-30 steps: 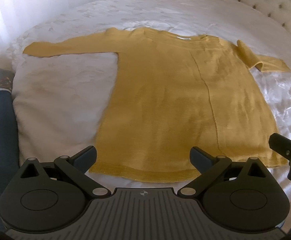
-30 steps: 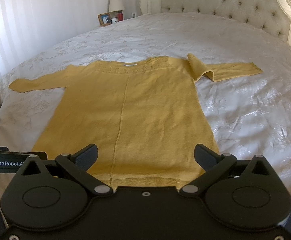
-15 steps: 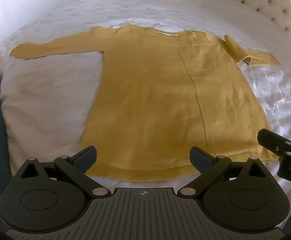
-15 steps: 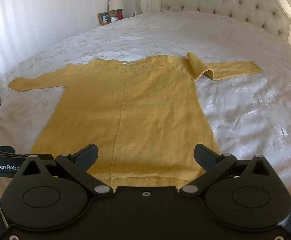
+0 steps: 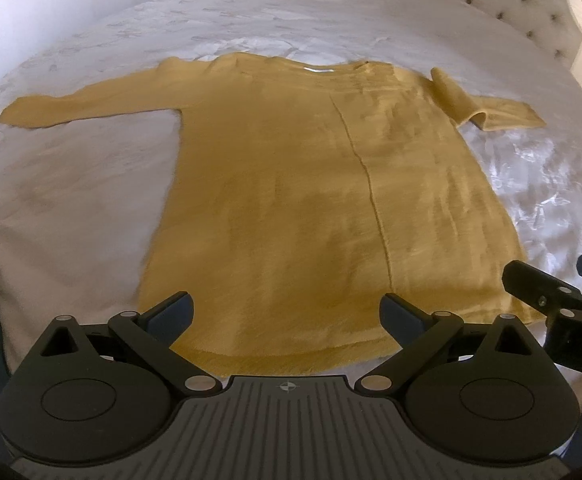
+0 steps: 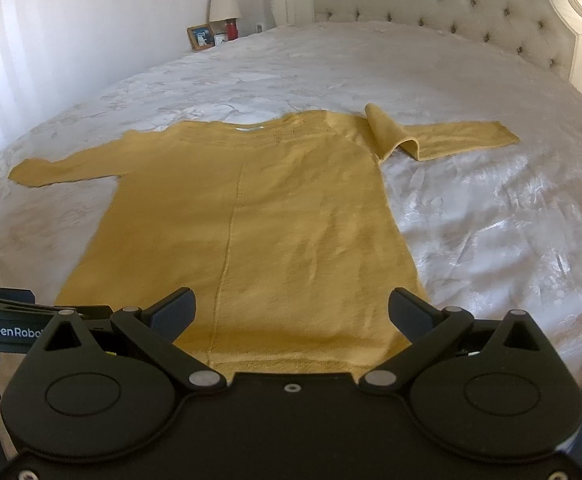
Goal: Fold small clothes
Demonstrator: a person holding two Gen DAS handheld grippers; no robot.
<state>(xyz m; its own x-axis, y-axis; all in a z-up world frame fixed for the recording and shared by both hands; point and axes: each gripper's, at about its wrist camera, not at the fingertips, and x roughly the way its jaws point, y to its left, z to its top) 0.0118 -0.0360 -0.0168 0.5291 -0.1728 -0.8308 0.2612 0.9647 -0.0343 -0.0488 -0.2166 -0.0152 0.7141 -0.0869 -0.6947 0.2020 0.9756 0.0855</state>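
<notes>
Left tool (image 5: pixel 287 314) has advanced over the sweater (image 5: pixel 323 208), neckline away; both tools released.

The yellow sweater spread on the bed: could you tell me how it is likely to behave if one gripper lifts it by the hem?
The yellow sweater looks a soft knit, so it would probably drape limply. Its right sleeve already lies buckled, suggesting no stiffness.

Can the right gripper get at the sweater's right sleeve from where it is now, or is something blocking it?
Probably yes. The right gripper is open over the hem of the yellow sweater, and only bare bedspread lies beside the right sleeve, kinked near the shoulder.
</notes>
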